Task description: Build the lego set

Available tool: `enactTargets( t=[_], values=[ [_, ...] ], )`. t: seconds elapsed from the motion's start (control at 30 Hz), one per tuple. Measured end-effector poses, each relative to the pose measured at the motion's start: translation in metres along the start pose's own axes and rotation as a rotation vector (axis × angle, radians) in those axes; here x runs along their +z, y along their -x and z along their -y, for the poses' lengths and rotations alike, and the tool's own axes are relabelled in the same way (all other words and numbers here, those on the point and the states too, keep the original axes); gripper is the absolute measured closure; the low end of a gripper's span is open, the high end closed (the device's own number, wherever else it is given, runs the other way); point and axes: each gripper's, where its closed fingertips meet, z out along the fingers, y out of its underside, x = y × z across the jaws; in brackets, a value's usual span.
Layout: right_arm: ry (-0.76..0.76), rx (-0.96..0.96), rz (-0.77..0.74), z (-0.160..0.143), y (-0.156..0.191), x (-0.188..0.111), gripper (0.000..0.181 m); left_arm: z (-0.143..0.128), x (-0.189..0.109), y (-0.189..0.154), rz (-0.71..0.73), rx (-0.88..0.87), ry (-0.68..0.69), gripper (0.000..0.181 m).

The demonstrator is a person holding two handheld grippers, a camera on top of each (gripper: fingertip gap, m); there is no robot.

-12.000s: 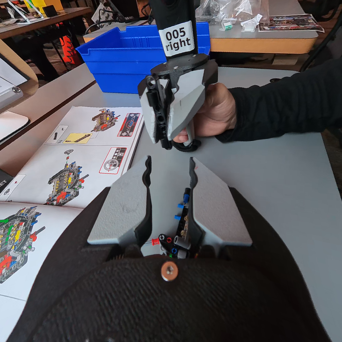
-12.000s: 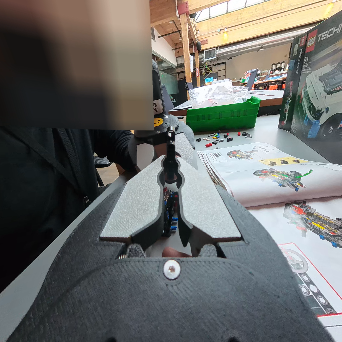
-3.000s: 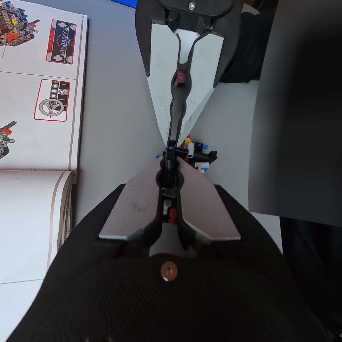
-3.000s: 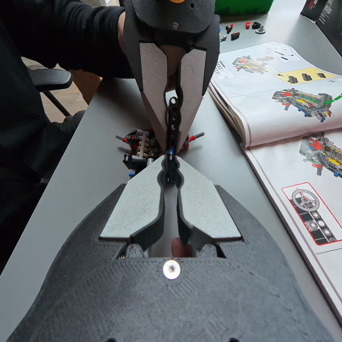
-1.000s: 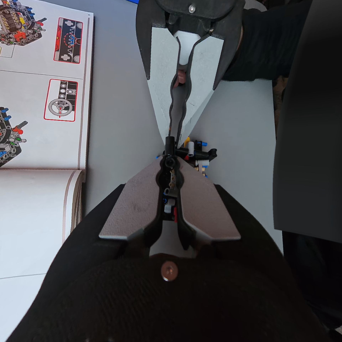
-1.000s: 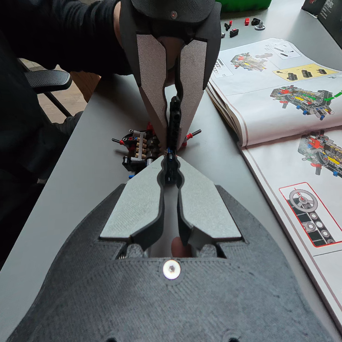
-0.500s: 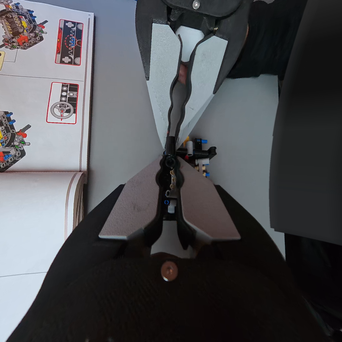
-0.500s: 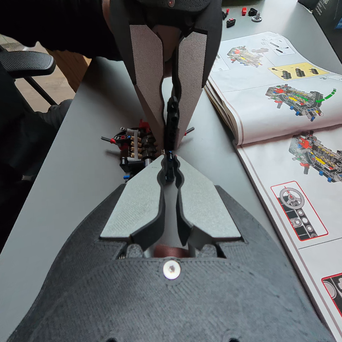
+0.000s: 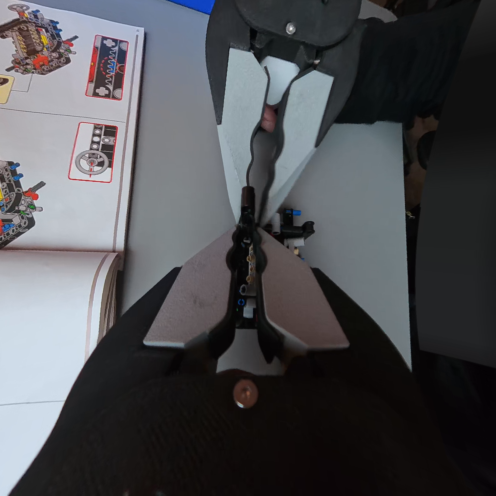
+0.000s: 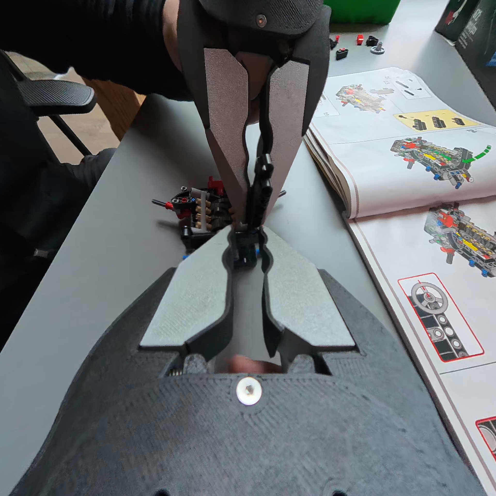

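Note:
My left gripper is shut on an upright black holed beam, tips down at the table. In the right wrist view the left gripper comes in from the top. The small lego assembly, black with tan pins and red parts, lies on the grey table touching those tips; it also shows in the left wrist view. My right gripper meets the left one tip to tip, its jaws slightly apart around a short black piece. In the left wrist view the right gripper has a visible gap.
The open instruction booklet lies right of the grippers, and left of them in the left wrist view. Loose small parts, a green bin and the set's box stand farther back. The table edge is close. Both grippers' tips are close together, under 4 cm apart.
My right gripper's jaws have spread a little in the last half second. The left gripper stays shut on the black beam at the assembly. Twelve seconds ago the left gripper was open.

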Motion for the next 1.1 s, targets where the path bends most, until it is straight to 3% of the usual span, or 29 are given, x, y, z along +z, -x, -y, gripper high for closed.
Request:
enactTargets(
  t=[0.27,0.47,0.97,1.0,1.07,1.1],
  values=[
    [-0.004,0.022,0.025,0.0,0.001,-0.004,0.172,-0.003,-0.008,-0.001,0.009,0.007,0.0,0.165],
    [0.0,0.047,0.032,-0.003,-0.001,0.0,0.178,-0.002,-0.009,-0.003,-0.033,-0.005,-0.018,0.176],
    [-0.002,0.055,0.055,-0.004,-0.001,-0.002,0.178,0.0,-0.004,-0.002,-0.029,-0.028,-0.063,0.176],
    [-0.003,0.047,0.062,-0.004,0.0,-0.003,0.176,0.0,-0.005,-0.002,-0.032,-0.04,-0.062,0.172],
    [-0.028,0.03,0.039,-0.001,-0.003,-0.008,0.161,-0.001,-0.013,0.001,-0.001,-0.065,-0.066,0.143],
    [-0.052,0.017,0.036,0.001,-0.003,-0.011,0.161,-0.001,-0.021,-0.001,0.002,-0.061,-0.078,0.15]
  ],
)
